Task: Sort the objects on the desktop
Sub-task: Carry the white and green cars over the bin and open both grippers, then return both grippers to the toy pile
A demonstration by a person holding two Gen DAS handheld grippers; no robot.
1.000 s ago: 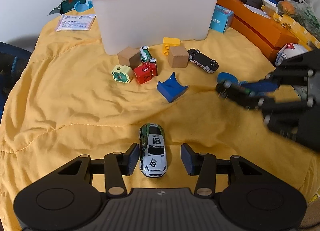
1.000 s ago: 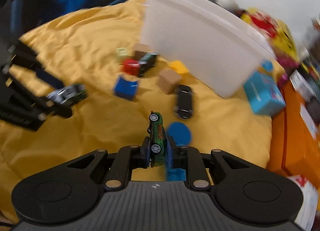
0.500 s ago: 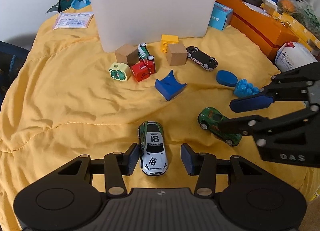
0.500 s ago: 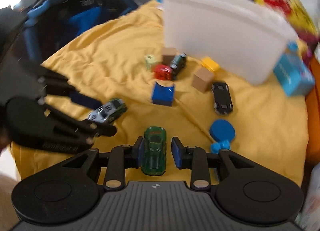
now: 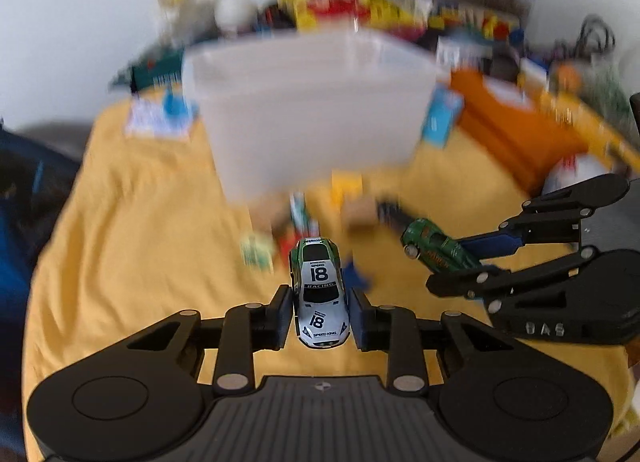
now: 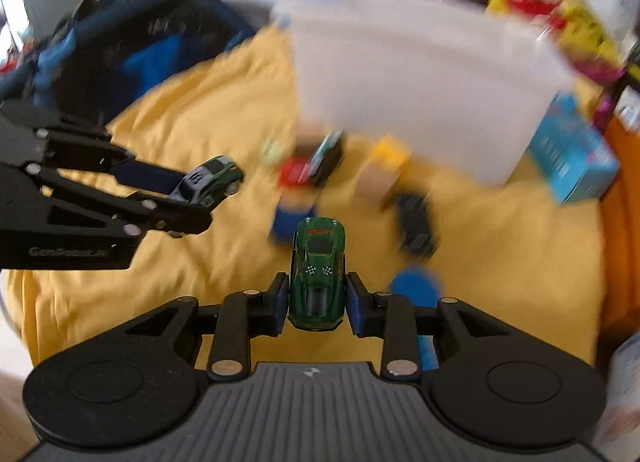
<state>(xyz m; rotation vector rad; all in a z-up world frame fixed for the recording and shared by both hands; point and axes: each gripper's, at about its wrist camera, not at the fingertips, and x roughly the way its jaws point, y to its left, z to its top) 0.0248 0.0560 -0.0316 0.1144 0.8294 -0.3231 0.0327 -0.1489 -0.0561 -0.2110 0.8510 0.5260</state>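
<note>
In the left wrist view, the left gripper (image 5: 320, 312) pinches the white car (image 5: 320, 294) numbered 18 between its pads at the lower centre, nose pointing up the frame toward the bin (image 5: 312, 109) – a pale tub filling the upper middle. At the right edge the right gripper (image 5: 456, 258) reaches in from the side, clamped on the green car (image 5: 434, 248), which hangs above the yellow cloth (image 5: 132, 242). In the right wrist view the same green car (image 6: 319, 274) sits lower centre, squeezed between the blue pads, its roof facing the camera. The left gripper (image 6: 188, 191) enters from the left edge, carrying the white car (image 6: 210, 181) above the cloth. Between the cars and the bin lies a blurred scatter of toys – a red block (image 6: 294, 173), a wooden block (image 6: 374, 181), a yellow brick (image 6: 390, 151), a black car (image 6: 416, 229) and a blue disc (image 6: 416, 288) just right of the right gripper's fingers. A teal box (image 6: 572, 157) stands at the right edge beside the bin
</note>
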